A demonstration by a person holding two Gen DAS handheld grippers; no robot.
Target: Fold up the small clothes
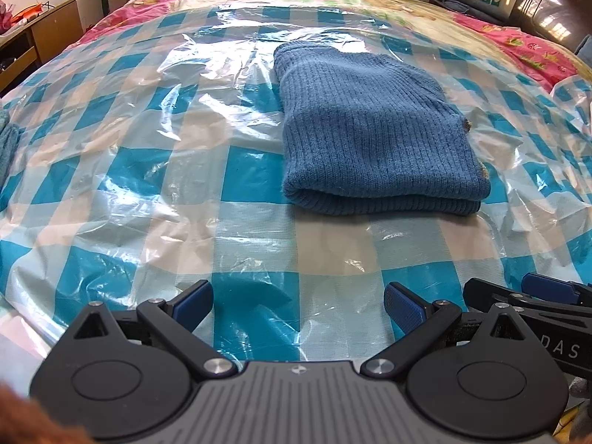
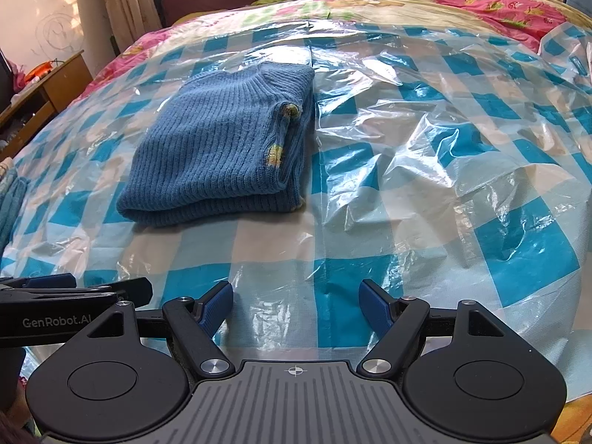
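Blue knitted sweater [image 1: 373, 133]: folded into a compact stack, lying on the bed's checked plastic sheet [image 1: 148, 170]; ahead and slightly right of the left gripper [image 1: 298, 305], ahead and left of the right gripper [image 2: 296, 305], well apart from both.
Left gripper: released, jaws spread, nothing between them.
Right gripper: likewise released and empty, just beside the left one.
Yellowish patches [image 2: 274, 155] on the sweater's right edge: hard to make out.
Teal cloth [image 2: 11, 199] at the far left: cut off by the frame.
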